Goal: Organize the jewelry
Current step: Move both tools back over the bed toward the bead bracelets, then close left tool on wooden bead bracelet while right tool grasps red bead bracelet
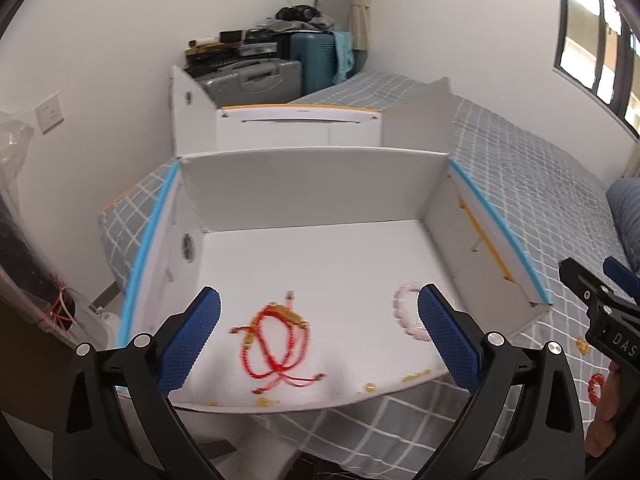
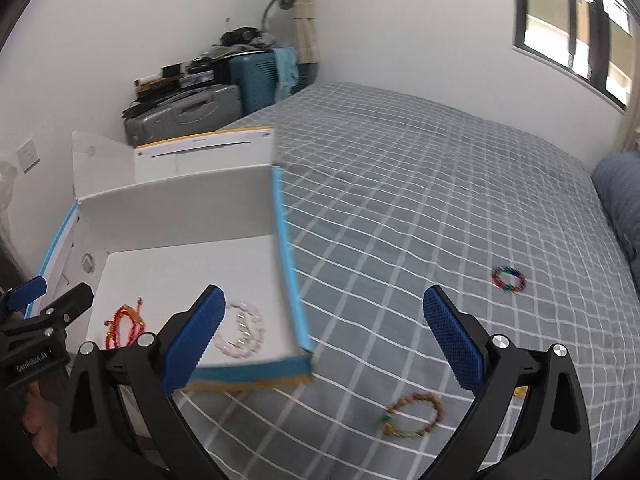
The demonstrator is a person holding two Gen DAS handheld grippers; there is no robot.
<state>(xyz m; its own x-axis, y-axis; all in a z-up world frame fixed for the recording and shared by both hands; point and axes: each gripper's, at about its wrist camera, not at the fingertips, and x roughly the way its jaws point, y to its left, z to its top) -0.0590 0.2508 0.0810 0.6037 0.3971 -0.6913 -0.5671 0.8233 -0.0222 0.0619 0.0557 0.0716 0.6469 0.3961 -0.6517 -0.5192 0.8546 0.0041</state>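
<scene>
A white open box (image 1: 320,256) with blue edges lies on the checked bed. On its floor are a tangle of red cord bracelets (image 1: 276,344) and a pink bead bracelet (image 1: 406,312). My left gripper (image 1: 318,340) hovers open over the box's front, holding nothing. My right gripper (image 2: 324,340) is open and empty above the box's right front corner (image 2: 306,360) and the bedspread. A brown wooden bead bracelet (image 2: 412,414) and a multicoloured bracelet (image 2: 508,279) lie on the bed to the right. The pink bracelet (image 2: 242,334) and the red cords (image 2: 124,326) show in this view too.
Small gold pieces (image 1: 370,388) sit by the box's front edge, and a red bead ring (image 1: 596,389) lies on the bed. A second white box with yellow trim (image 1: 298,128) stands behind. Suitcases (image 2: 188,114) are stacked in the corner. A blue pillow (image 2: 620,200) lies at the right.
</scene>
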